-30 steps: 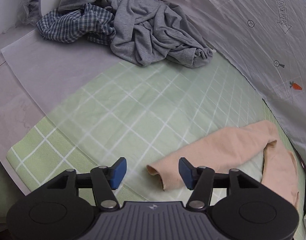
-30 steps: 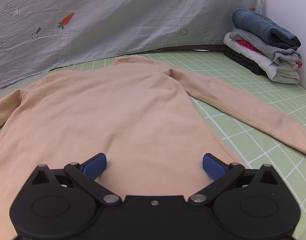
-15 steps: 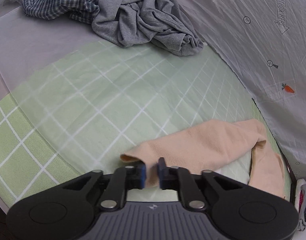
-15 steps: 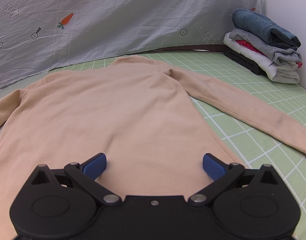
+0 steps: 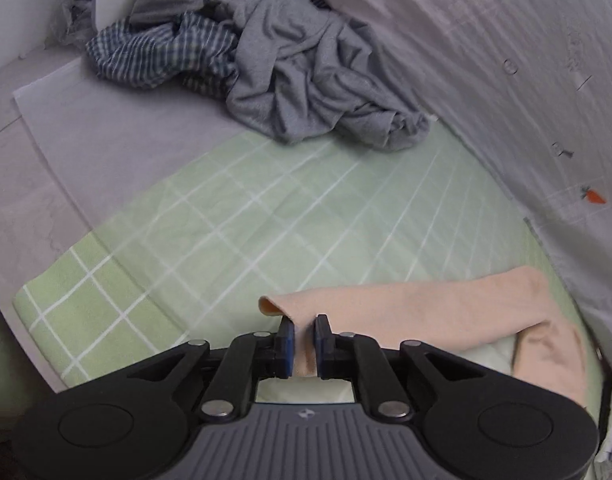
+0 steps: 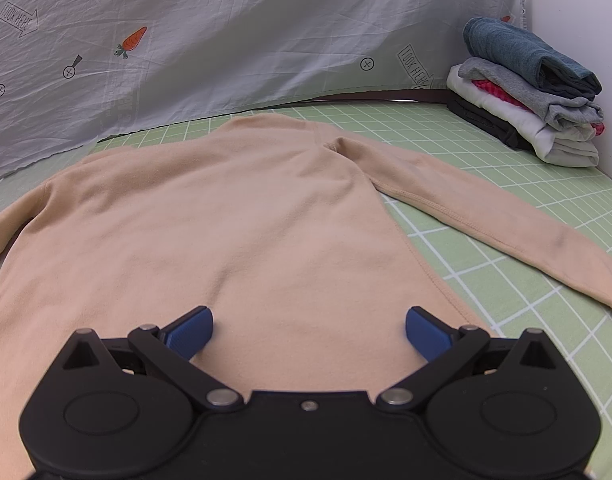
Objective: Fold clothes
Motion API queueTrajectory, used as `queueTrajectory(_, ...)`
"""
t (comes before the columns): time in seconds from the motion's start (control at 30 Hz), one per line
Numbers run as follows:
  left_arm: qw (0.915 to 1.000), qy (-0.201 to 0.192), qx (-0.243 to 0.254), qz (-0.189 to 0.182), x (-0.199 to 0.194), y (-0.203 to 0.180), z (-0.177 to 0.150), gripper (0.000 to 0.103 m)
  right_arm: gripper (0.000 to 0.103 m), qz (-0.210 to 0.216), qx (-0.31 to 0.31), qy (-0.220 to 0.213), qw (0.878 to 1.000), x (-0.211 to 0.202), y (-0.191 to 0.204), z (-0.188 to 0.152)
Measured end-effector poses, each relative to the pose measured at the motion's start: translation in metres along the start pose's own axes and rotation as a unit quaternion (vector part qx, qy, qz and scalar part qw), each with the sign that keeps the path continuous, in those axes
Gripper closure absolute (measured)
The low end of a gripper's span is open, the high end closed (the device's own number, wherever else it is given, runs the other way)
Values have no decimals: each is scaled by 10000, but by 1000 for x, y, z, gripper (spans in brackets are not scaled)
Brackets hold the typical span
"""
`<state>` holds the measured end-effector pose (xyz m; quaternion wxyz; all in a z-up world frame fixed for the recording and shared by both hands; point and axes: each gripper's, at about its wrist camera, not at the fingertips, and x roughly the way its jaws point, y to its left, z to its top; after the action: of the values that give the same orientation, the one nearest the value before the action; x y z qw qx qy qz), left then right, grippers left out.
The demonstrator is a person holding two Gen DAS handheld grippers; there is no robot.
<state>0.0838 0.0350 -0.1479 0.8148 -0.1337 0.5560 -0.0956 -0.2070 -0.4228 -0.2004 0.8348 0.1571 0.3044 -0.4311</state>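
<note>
Our left gripper pinches the peach sweater's sleeve cuff, our right gripper hovers spread; that shallow pinch could slip when lifted.

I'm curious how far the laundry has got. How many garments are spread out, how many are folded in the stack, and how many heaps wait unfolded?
Spread out: 1, the peach top
Folded stack: about 5
Crumpled heap: 1
Total: about 7
</note>
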Motion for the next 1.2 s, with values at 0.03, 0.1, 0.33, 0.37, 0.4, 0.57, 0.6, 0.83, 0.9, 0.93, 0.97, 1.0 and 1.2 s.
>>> queueTrajectory(0.03,10000,43,38,76,3,1,-4,88,0,0,0,0,10000,0,0,0)
queueTrajectory(0.1,9999,-30,112,111,2,1,-11,77,0,0,0,2,10000,0,0,0)
queueTrajectory(0.33,9964,-509,659,170,-15,-29,-10,49,0,-1,-9,39,10000,0,1,1)
queueTrajectory(0.37,9957,-534,744,170,-13,-37,-10,47,0,1,-13,54,10000,0,1,2)
queueTrajectory(0.4,9949,-553,827,156,-12,-44,-10,46,0,3,-18,69,10000,0,1,2)
queueTrajectory(0.57,9917,-509,1176,59,3,-84,-17,41,0,274,-188,586,9977,7,-5,20)
queueTrajectory(0.6,9913,-473,1224,33,7,-93,-18,41,0,386,-259,728,9963,10,-7,25)
queueTrajectory(0.83,9855,-354,1659,-54,42,-164,-14,40,1,862,-428,552,9938,25,-35,81)
queueTrajectory(0.9,9829,-341,1807,-131,58,-190,-7,40,4,872,-500,417,9941,40,-42,101)
queueTrajectory(0.93,9814,-333,1882,-170,67,-204,-4,40,8,886,-537,360,9940,49,-45,111)
queueTrajectory(0.97,9798,-327,1959,-220,76,-217,1,40,12,906,-591,358,9935,63,-46,120)
queueTrajectory(1.0,9782,-322,2035,-275,84,-229,5,40,14,927,-645,355,9930,76,-48,130)
queueTrajectory(1.2,9662,-292,2488,-603,135,-302,33,40,43,1067,-966,441,9886,164,-49,183)
